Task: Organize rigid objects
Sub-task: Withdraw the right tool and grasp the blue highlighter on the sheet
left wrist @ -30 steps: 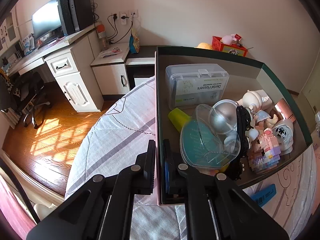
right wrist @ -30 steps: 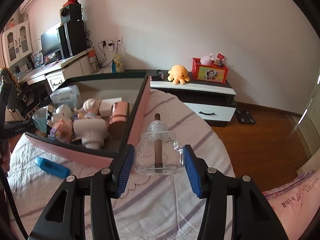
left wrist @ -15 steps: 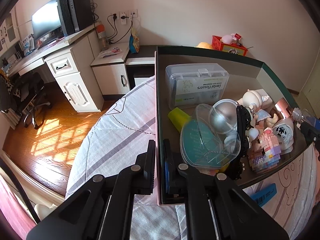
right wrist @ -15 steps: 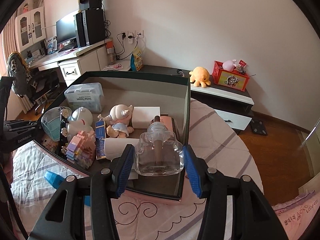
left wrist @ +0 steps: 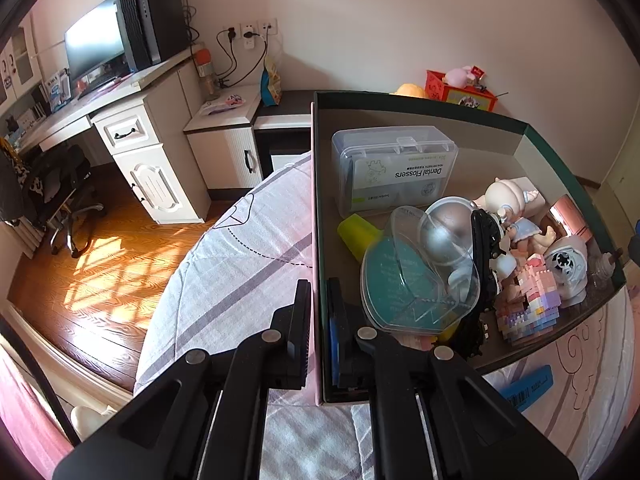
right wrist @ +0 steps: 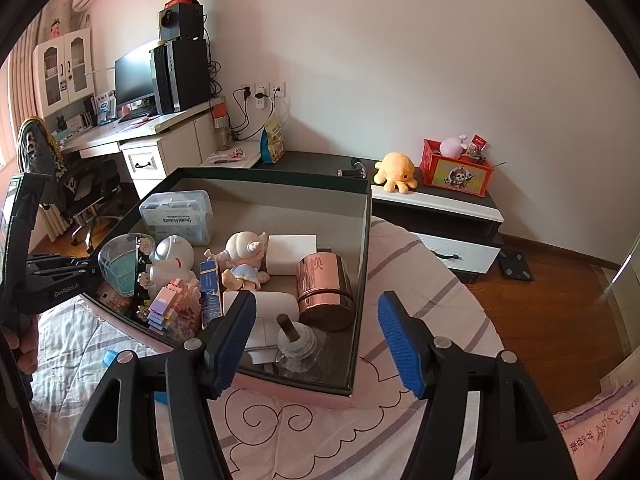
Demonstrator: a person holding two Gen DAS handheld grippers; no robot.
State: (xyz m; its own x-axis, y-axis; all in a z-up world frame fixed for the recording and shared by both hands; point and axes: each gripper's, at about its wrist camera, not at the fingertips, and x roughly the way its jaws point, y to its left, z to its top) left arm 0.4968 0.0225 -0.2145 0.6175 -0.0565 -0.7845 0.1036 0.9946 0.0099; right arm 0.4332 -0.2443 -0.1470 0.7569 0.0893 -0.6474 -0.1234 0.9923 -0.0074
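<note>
The right claw (right wrist: 318, 338) stood wide and empty; the bottle (right wrist: 298, 346) lay in the box (right wrist: 362, 240) just below and between its fingers. The left claw (left wrist: 319, 316) pinched the box wall.

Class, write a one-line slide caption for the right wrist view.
Open right hand-held gripper above a glass bottle standing inside the crowded box.

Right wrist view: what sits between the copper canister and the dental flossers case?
The doll and white box lie between the copper canister and flossers case.
</note>
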